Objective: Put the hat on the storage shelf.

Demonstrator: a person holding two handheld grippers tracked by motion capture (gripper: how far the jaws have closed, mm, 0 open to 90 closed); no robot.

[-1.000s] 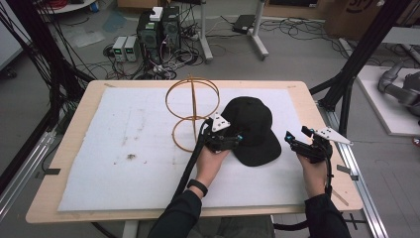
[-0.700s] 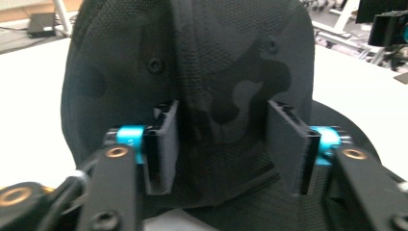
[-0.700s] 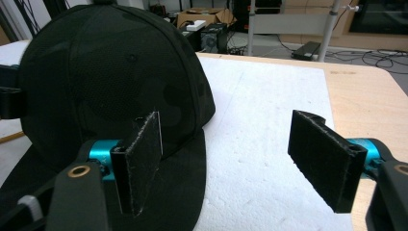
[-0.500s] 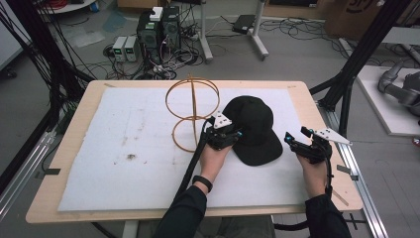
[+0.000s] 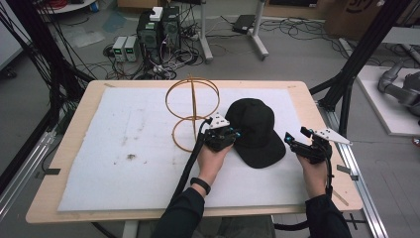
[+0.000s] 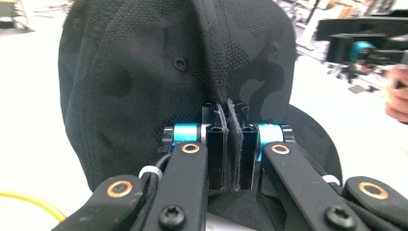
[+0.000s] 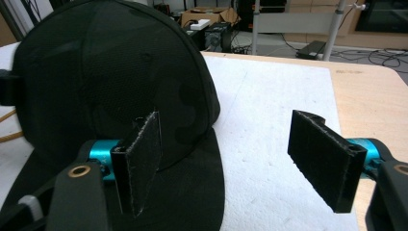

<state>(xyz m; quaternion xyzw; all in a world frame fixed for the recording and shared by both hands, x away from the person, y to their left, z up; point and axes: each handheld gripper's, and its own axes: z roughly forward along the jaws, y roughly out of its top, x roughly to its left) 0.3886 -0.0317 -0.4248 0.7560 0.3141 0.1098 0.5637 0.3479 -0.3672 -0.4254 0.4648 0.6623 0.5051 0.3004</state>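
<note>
From the high view, one black cap [image 5: 256, 131] lies on the table [image 5: 74, 148] between the left hand-held gripper [image 5: 229, 136], touching its side, and the right hand-held gripper [image 5: 293, 144], just beside its brim. One wire hoop stand [image 5: 190, 111] stands behind the left one.

In the left gripper view, the jaws are pressed together, seemingly pinching a fold of the cap's dark mesh-textured fabric.

In the right gripper view, the jaws stand wide apart, holding nothing, the cap's brim just ahead.

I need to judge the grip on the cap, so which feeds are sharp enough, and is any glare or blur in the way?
Left gripper view: black fabric cap sharp near the jaws, background washed out bright. Right gripper view: cap crisp, near jaws slightly soft. High view: even light, soft detail, no glare on the white foam mat.
</note>
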